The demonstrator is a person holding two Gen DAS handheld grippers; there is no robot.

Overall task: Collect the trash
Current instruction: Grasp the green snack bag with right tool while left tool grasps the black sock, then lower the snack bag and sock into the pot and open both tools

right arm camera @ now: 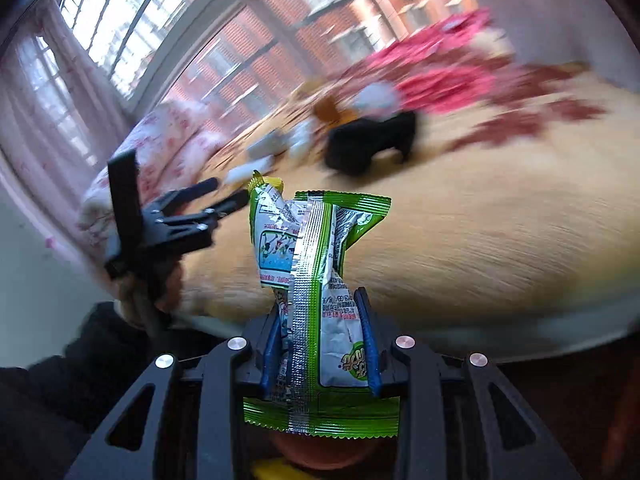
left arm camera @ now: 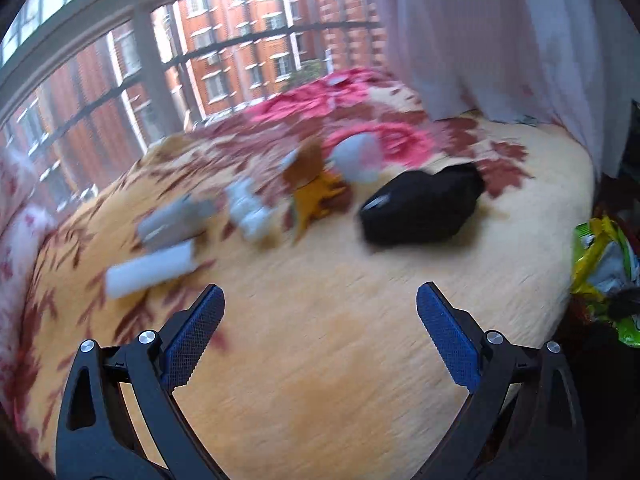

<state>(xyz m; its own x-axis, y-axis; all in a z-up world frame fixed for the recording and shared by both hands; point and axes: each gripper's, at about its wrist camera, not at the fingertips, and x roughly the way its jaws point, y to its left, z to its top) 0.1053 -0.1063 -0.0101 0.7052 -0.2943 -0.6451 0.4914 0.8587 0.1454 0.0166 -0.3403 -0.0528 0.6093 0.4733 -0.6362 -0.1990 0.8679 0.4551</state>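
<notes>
My right gripper (right arm camera: 322, 300) is shut on a green and silver snack wrapper (right arm camera: 316, 280), held upright off the near edge of the bed; the wrapper also shows at the right edge of the left wrist view (left arm camera: 604, 272). My left gripper (left arm camera: 320, 296) is open and empty above the blanket; it also shows in the right wrist view (right arm camera: 228, 196). Blurred litter lies ahead on the blanket: a white roll (left arm camera: 150, 268), a grey packet (left arm camera: 176, 220), white crumpled paper (left arm camera: 248, 208), an orange-brown wrapper (left arm camera: 314, 196), a pale round piece (left arm camera: 358, 156).
A black bag (left arm camera: 420, 208) lies on the yellow floral blanket (left arm camera: 320, 360) to the right of the litter. A pink quilt (left arm camera: 340, 96) is bunched at the back. A large window (left arm camera: 120, 60) and curtains (left arm camera: 500, 40) stand behind the bed.
</notes>
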